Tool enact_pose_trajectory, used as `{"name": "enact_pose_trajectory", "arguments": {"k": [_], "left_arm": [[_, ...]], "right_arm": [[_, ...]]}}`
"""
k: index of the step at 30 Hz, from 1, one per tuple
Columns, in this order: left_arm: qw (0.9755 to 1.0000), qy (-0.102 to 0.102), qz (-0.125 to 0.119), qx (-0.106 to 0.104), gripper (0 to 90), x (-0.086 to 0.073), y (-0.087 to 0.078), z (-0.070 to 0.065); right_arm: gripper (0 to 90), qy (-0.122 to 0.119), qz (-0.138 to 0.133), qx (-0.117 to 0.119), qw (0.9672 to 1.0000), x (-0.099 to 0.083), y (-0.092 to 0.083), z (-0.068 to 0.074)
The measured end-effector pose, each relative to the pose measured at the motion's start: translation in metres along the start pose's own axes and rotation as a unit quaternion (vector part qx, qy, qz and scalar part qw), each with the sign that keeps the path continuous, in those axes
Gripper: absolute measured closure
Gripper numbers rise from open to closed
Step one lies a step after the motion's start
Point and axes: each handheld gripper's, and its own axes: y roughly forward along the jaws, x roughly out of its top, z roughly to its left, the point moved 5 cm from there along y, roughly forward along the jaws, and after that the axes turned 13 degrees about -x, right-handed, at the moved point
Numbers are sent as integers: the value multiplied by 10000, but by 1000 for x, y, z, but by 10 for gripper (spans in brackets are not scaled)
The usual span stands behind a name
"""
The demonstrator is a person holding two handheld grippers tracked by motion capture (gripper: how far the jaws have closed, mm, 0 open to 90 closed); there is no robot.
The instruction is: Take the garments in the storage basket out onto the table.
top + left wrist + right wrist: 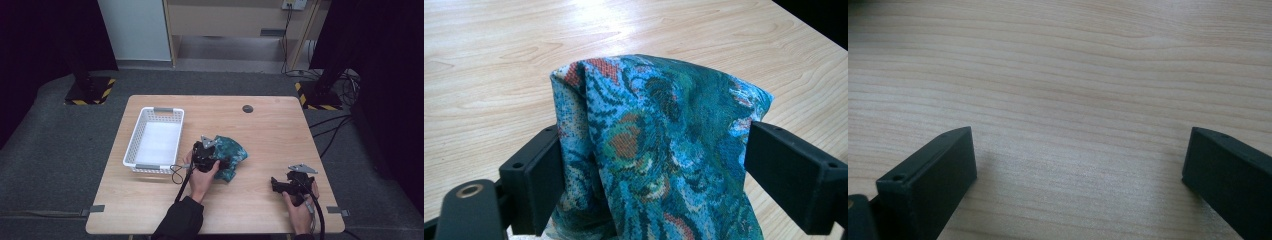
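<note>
Cloth's [659,150] lower edge cut off

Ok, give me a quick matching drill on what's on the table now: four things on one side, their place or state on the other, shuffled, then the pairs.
Things:
1. patterned cloth
2. white basket
3. right tongs
4. left tongs

Places or states:
A. open over bare wood, near the table's right edge
B. bunched up at mid-table
C. empty, on the table's left side
D. jaws wide on either side of the cloth

Pairs: 1-B, 2-C, 3-A, 4-D
</note>
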Motion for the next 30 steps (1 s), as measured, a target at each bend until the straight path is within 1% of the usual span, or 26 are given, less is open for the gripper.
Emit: {"name": "enact_pose_trajectory", "arguments": {"k": [12, 19, 25, 30], "left_arm": [[9999, -3, -124, -95, 115, 1, -6, -2], [9996, 11, -239, -128, 116, 3, -12, -3], [9996, 79, -244, -136, 116, 3, -14, -5], [9995, 84, -269, -157, 116, 3, -15, -6]], "right_arm": [[8, 1, 1, 0, 10000, 0, 0, 0], [8, 1, 1, 0, 10000, 0, 0, 0], [8, -1, -1, 0, 10000, 0, 0, 0], [8, 0, 1, 0, 10000, 0, 0, 0]]}}
